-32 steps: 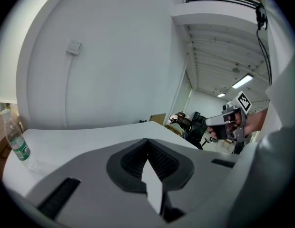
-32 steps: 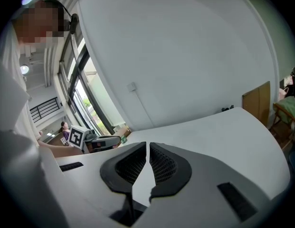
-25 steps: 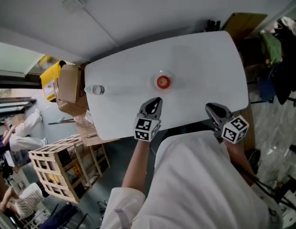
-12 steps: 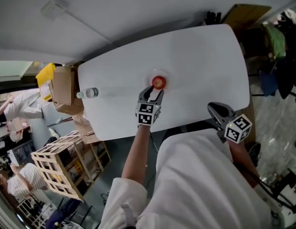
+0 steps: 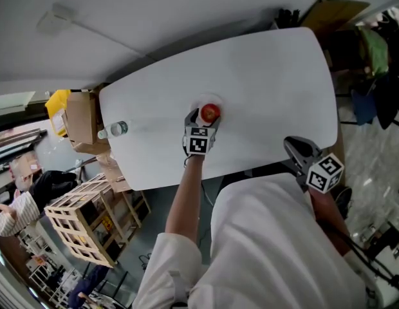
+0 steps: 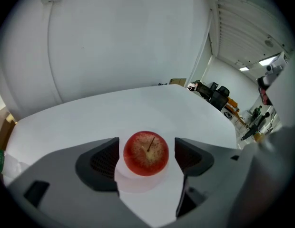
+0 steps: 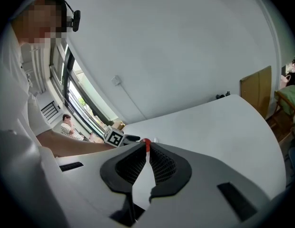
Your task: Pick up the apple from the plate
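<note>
The white table (image 5: 270, 89) is standing by a grey wall (image 5: 186, 11), a crate (image 5: 77, 227) beside it. The left gripper (image 6: 147, 145) is opening around the apple (image 6: 146, 154), untouched; the right gripper (image 7: 147, 148) is hanging closed, empty.

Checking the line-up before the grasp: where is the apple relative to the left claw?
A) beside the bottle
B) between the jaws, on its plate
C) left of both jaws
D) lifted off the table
B: the left gripper view shows the apple on the small white plate between the opening jaws of the left claw, with neither pad touching it.
</note>
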Motion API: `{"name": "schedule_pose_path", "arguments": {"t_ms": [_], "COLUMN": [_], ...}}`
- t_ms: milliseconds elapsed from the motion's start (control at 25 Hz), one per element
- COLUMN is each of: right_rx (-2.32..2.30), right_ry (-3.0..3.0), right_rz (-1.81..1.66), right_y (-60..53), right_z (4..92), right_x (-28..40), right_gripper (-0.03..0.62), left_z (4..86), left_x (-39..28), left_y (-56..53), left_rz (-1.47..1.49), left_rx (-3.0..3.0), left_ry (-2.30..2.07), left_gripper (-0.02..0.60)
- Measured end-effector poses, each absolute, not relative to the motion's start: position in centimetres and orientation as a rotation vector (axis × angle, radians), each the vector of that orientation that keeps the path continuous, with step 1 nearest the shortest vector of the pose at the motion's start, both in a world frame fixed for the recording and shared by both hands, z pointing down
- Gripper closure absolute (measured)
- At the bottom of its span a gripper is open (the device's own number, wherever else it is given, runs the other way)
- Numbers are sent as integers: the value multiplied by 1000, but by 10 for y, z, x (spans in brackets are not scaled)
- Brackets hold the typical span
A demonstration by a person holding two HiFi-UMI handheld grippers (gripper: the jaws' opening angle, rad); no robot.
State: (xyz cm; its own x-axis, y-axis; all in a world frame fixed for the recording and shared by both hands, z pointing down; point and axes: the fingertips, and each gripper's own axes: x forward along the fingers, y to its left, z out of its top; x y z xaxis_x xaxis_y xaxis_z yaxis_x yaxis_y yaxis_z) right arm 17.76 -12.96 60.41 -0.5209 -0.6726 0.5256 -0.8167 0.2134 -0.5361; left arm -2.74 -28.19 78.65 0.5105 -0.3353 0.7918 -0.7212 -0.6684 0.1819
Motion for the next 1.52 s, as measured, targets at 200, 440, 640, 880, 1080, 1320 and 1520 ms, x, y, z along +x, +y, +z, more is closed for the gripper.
{"name": "schedule_pose_path", "arguments": {"t_ms": [200,440,640,880,1080,1320,1520], "right_rx": [1427,1439,1455,1465,1476,1496,1535], "right_ry": [-2294,-2286,-2288,-2317,-2341,-2363,-2368], "right_rz": [1214,1223,1219,1186,1160,1119,1093], "right_y": [-132,-132,-131,-134,-129,-112,-95], "right_z": [610,608,606,599,593,585,579], "right_x": [180,186,187,170,151,123,104], "right_gripper": [548,548,548,548,548,548,548], "left_z": [808,813,806,778,739,696,668], "left_x": [-25,-19,-19,-31,-44,-72,-94], "left_y": [-283,-288,-287,-285,-276,-261,-245], "left_rz": [1066,1036,988,906,791,663,560], "left_rx": [2213,2189,2180,2221,2272,2318,2337], "left_ry": [-843,-824,-807,-798,-804,-835,-840], "left_gripper": [198,205,213,213,213,215,215]}}
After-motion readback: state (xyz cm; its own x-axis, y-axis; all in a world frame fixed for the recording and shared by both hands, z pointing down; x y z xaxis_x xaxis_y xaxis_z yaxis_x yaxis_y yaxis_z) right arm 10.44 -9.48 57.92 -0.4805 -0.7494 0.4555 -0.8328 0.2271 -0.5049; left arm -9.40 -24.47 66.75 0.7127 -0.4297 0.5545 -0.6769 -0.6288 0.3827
